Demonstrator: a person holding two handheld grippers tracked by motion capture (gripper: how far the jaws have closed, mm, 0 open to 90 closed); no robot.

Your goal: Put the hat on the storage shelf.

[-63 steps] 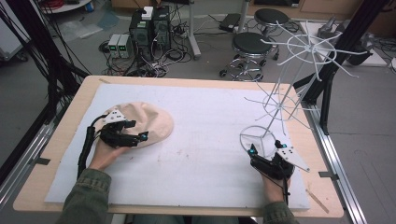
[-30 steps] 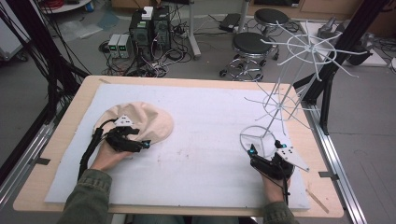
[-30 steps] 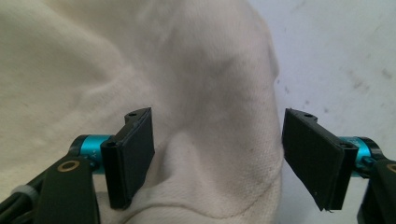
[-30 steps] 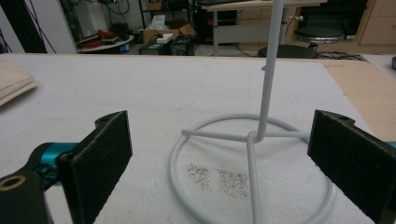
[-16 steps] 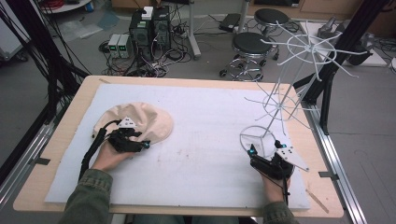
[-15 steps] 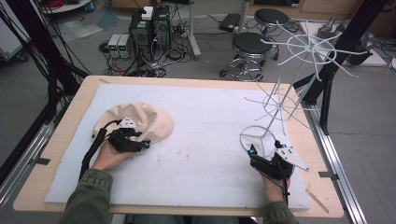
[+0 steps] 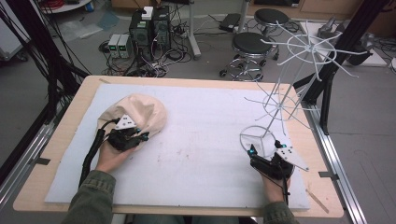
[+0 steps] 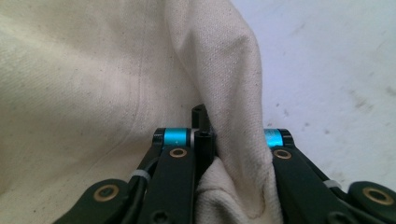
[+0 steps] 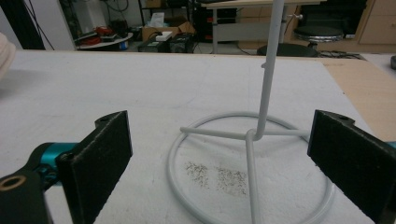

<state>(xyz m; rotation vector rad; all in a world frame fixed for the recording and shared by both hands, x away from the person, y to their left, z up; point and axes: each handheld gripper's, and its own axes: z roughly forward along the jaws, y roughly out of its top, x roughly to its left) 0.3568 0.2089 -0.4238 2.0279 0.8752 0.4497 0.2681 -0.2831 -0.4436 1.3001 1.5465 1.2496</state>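
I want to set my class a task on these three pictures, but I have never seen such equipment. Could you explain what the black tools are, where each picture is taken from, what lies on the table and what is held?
A person sits at a table covered by a white mat and holds a hand-operated two-jaw tool in each hand. The wide picture comes from a camera above the table; the other two come from small cameras riding on each tool, looking along its jaws. The left gripper has just been closing its jaws and now pinches a fold of the cream cloth hat. The right gripper is open, its padded jaws standing either side of the ring base of the white wire rack without touching it.
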